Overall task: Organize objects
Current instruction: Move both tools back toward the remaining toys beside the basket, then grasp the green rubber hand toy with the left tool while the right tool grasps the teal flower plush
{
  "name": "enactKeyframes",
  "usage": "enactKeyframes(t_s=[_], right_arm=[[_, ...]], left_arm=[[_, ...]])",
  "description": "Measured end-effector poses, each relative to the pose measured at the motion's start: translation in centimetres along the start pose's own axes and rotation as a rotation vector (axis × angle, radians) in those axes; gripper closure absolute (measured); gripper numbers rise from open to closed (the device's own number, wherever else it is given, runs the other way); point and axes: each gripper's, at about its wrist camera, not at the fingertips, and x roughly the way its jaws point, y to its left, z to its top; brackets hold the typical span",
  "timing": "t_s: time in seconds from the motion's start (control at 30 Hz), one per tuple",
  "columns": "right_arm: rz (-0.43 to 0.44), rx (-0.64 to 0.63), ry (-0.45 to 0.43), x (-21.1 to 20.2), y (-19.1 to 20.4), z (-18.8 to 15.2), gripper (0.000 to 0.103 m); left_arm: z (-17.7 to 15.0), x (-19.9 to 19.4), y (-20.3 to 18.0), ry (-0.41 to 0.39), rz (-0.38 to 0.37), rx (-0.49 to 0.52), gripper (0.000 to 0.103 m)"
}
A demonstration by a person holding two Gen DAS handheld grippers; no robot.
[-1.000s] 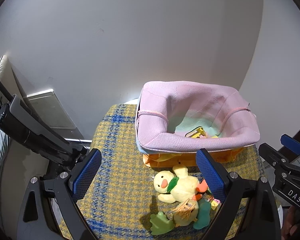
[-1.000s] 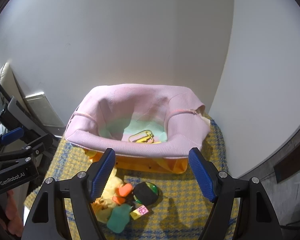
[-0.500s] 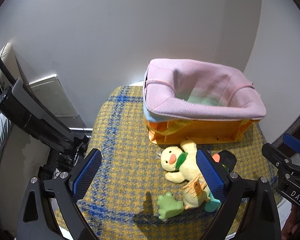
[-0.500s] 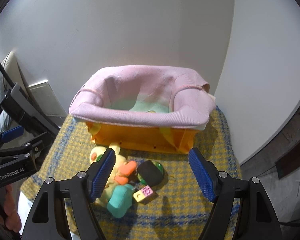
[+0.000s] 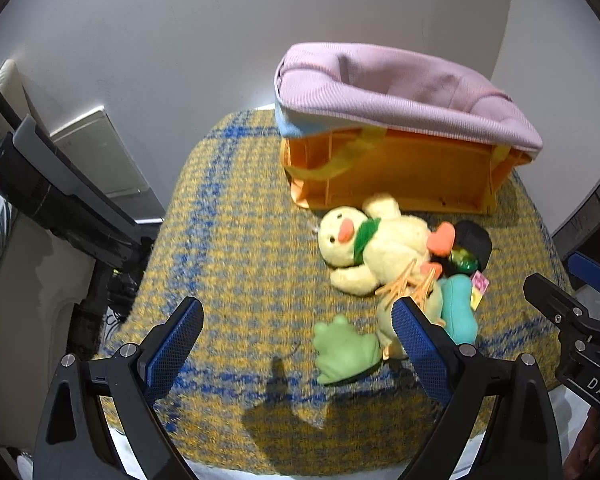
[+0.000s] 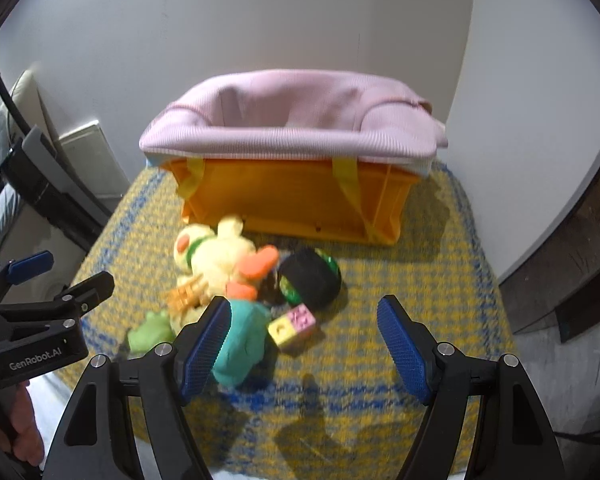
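An orange crate [image 5: 396, 178] [image 6: 296, 196] lined with a pink cloth [image 5: 400, 84] [image 6: 288, 120] stands at the back of the table. In front of it lies a pile of toys: a yellow plush duck [image 5: 372, 248] [image 6: 216, 252], a green frog toy [image 5: 342, 350] [image 6: 150, 332], a teal plush piece [image 5: 460, 304] [image 6: 240, 344], a black and green round toy [image 5: 472, 246] [image 6: 310, 276] and a pink and yellow block [image 6: 292, 322]. My left gripper [image 5: 296, 348] is open and empty, hovering near the frog. My right gripper [image 6: 304, 342] is open and empty, near the block.
The table is covered by a yellow and blue plaid cloth [image 5: 228, 240] [image 6: 428, 280]. A white wall rises behind the crate. A black stand [image 5: 60, 204] and a white panel [image 5: 100, 156] are to the left. Dark wood furniture [image 6: 580, 260] is at the right.
Both grippers have dropped lower and pulled back from the crate. The crate's inside is now out of sight and the toys sit closer between the fingers.
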Motion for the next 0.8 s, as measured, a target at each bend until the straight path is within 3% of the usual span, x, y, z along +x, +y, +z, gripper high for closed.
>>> enactKeyframes(t_s=[0.57,0.8], right_arm=[[-0.028,-0.013,0.076,2.4,-0.4,-2.9,0.028],[-0.027,-0.007,0.096,3.0,-0.6,-3.4,0.028]], left_arm=[[-3.4,5.1,-1.3,0.127,-0.022,-0.042,0.009],[-3.7,6.2,-1.9,0.145,-0.041,-0.044,0.017]])
